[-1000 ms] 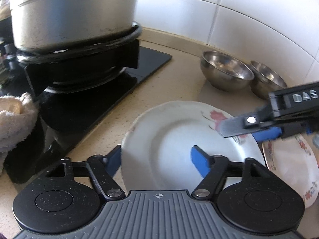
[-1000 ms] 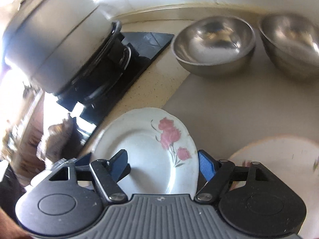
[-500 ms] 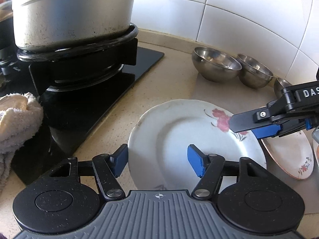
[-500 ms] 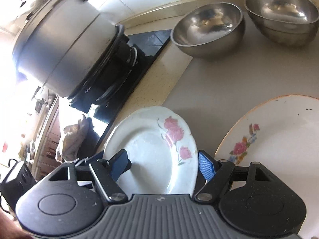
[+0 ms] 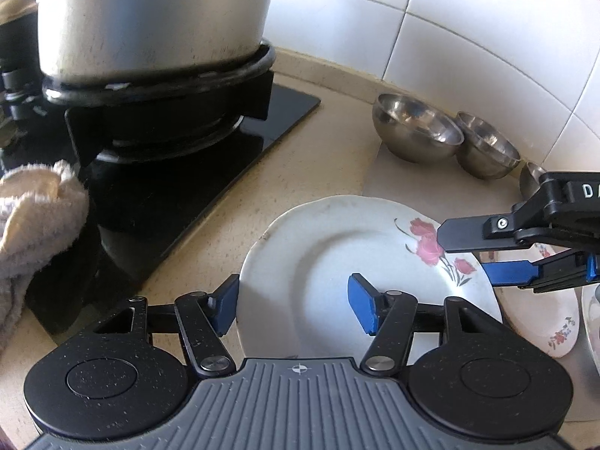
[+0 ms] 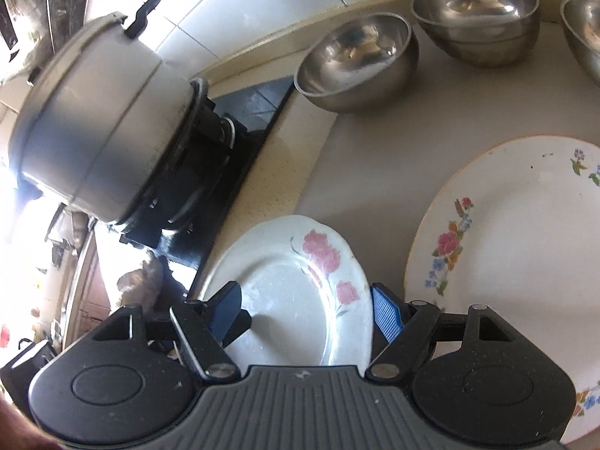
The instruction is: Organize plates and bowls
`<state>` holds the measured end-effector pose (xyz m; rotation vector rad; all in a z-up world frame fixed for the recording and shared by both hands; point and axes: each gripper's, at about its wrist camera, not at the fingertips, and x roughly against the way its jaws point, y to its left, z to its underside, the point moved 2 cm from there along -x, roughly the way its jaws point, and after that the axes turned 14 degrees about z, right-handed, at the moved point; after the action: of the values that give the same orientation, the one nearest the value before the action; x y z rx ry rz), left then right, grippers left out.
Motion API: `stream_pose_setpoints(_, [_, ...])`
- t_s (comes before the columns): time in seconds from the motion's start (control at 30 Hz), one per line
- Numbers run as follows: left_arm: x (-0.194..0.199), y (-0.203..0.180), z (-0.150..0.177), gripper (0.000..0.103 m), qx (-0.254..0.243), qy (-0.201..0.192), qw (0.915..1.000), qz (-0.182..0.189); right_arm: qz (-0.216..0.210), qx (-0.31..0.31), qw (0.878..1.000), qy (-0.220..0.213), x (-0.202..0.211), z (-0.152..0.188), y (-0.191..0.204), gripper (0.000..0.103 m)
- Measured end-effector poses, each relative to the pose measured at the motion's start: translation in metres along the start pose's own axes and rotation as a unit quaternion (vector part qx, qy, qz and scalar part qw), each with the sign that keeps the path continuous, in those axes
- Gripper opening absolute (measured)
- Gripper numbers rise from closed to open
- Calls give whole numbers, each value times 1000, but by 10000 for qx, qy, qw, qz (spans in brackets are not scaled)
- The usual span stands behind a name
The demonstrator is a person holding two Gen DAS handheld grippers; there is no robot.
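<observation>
The rose plate (image 5: 337,262) is straddled by both grippers' spread fingers – left gripper (image 5: 292,302), right gripper (image 6: 305,309) (nothing pinched) – so it could get knocked off the bench (image 5: 300,157) edge.

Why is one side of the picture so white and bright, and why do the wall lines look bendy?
Right wrist view: daylight washes out the left edge beside the pot. Left wrist view: the fisheye lens curves the wall tiles; the steel bowls show small glints.
</observation>
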<state>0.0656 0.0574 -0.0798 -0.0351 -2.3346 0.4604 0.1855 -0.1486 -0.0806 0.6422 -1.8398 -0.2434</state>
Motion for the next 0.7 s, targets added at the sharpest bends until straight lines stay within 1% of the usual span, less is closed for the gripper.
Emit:
stream_pose_setpoints(0.07, [2,-2,-2,60,-84,-44,10000,-1,119,60,9999,-21,1,0,3,60])
stream_pose_setpoints(0.13, [1,-1,-2,60,-132,-7,9999,-20,149,22,9999,26,0,2,4,60])
stream_pose_setpoints(0.2, [-3,4,1,60,-70,103,9999,-13,125,-144,9998,73,-4,3,1,60])
stream_pose_setpoints(0.27, [-3,5,5,58,-211,88,9997,5,150,-319,9993,87,-10,7,-2,60])
stream_pose_setpoints(0.37, [-3,7,7,60,-368,96,9992,152,169,10,9998,-112,-6,17,2,61])
stream_pose_setpoints(0.4, [-2,8,9,61,-491,96,9985,204,126,-53,9998,-169,-4,21,0,64])
stream_pose_setpoints(0.47, [0,8,12,63,-635,93,9976,260,2,-146,9995,-276,1,34,-5,64])
stream_pose_setpoints(0.5, [1,9,14,68,-721,96,9970,272,-1,-102,9994,-316,4,41,-5,64])
stream_pose_setpoints(0.53, [1,10,15,75,-746,106,9969,230,31,-56,9994,-336,7,46,-4,64])
stream_pose_setpoints(0.57, [1,13,16,77,-749,111,9969,215,96,-28,9994,-338,10,51,-3,64])
stream_pose_setpoints(0.63, [2,15,14,75,-791,168,9963,283,222,-32,9991,-372,14,59,-3,64])
stream_pose_setpoints(0.67, [2,14,14,74,-818,190,9960,308,203,-100,9990,-393,15,61,-5,64])
stream_pose_setpoints(0.7, [2,13,13,68,-873,227,9953,343,191,-131,9988,-429,14,61,-4,56])
